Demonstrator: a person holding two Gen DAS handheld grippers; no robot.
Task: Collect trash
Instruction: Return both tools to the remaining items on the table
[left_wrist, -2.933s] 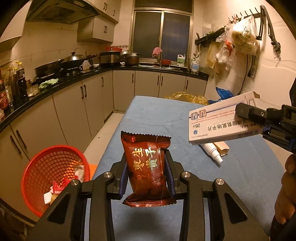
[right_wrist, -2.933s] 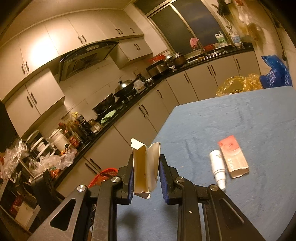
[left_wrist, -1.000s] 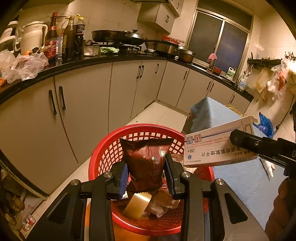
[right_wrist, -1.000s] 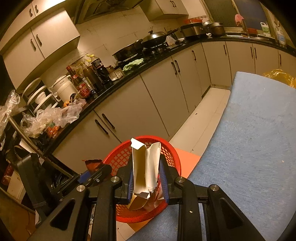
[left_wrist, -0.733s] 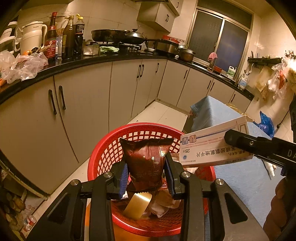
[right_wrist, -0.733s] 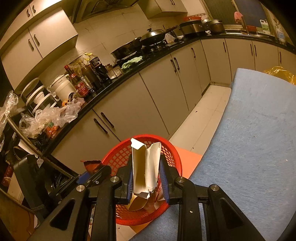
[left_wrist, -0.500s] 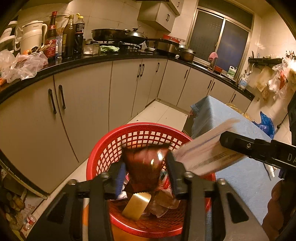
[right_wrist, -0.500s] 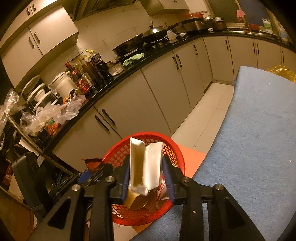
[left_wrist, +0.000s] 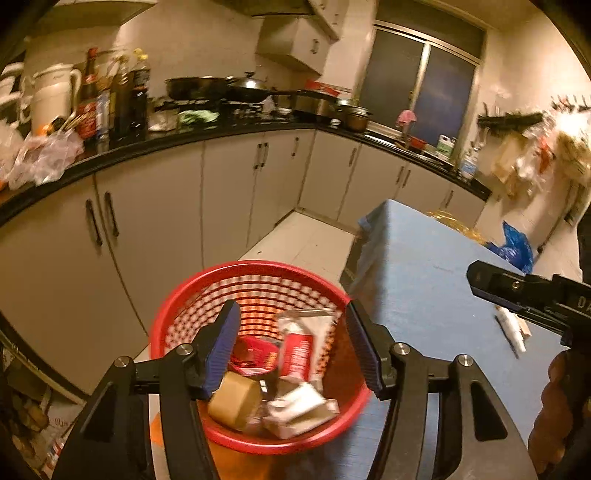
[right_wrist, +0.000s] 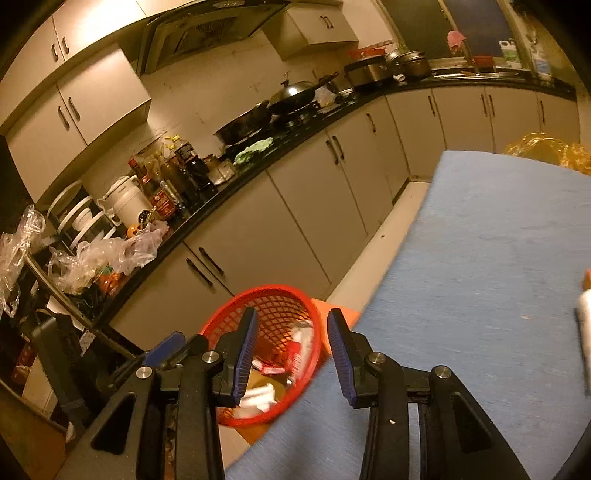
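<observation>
A red mesh basket (left_wrist: 192, 295) stands on the floor beside the blue table (left_wrist: 424, 280); it also shows in the right wrist view (right_wrist: 266, 295). It holds several pieces of trash, among them a white box (left_wrist: 299, 410) and a tape roll (left_wrist: 234, 404). My left gripper (left_wrist: 291, 350) is open and empty right above the basket. My right gripper (right_wrist: 291, 354) is open and empty over the table's edge next to the basket; it shows at the right of the left wrist view (left_wrist: 517, 291). A white tube (left_wrist: 511, 330) and a small box (left_wrist: 523, 328) lie on the table.
Grey kitchen cabinets (left_wrist: 155, 221) under a black counter (left_wrist: 110, 147) run along the left and the back. Bottles, a kettle and pans stand on the counter. A yellow bag (right_wrist: 546, 151) and a blue bag (left_wrist: 517, 247) lie past the table's far end.
Both grippers opened over the basket. The brown snack packet dropped from the left gripper and the white medicine box from the right gripper; both grippers are now empty.
</observation>
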